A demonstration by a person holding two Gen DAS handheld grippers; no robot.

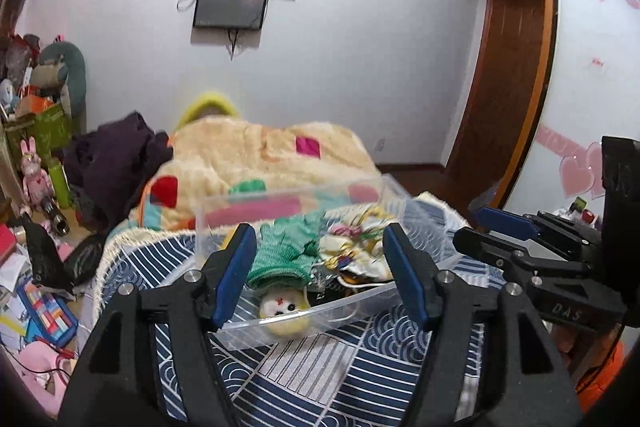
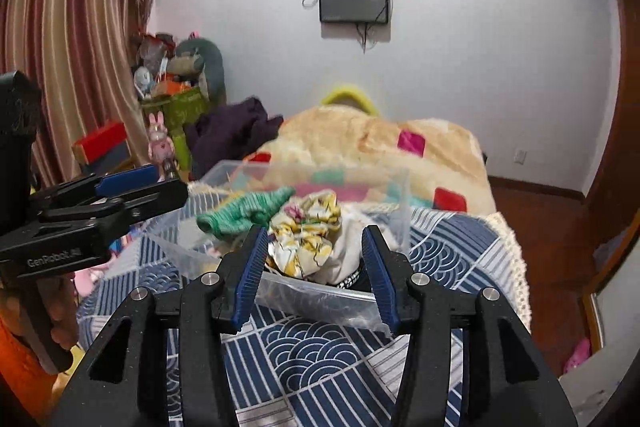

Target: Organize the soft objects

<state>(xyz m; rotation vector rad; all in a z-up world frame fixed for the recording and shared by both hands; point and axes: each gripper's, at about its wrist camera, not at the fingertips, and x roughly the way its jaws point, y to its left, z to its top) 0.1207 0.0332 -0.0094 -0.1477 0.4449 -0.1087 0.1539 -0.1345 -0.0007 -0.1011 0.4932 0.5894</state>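
A clear plastic bin (image 1: 362, 301) stands on the blue patterned bedspread (image 1: 304, 363). In it lie a green knitted item (image 1: 286, 251), a yellow floral cloth (image 1: 356, 247) and a small round yellow plush (image 1: 284, 307). My left gripper (image 1: 322, 267) is open and empty, just in front of the bin. In the right wrist view the bin (image 2: 320, 301) holds the green knit (image 2: 240, 217) and the floral cloth (image 2: 306, 239). My right gripper (image 2: 316, 275) is open and empty at the bin's near rim. Each gripper shows in the other's view, the right (image 1: 516, 227) and the left (image 2: 120, 187).
A fluffy cream blanket (image 1: 260, 155) with coloured squares lies behind the bin, with a dark purple garment (image 1: 116, 163) to its left. Toys and clutter (image 1: 36, 147) fill the floor at left. A wooden wardrobe (image 1: 516, 67) stands at right. Striped curtains (image 2: 68, 27) hang at left.
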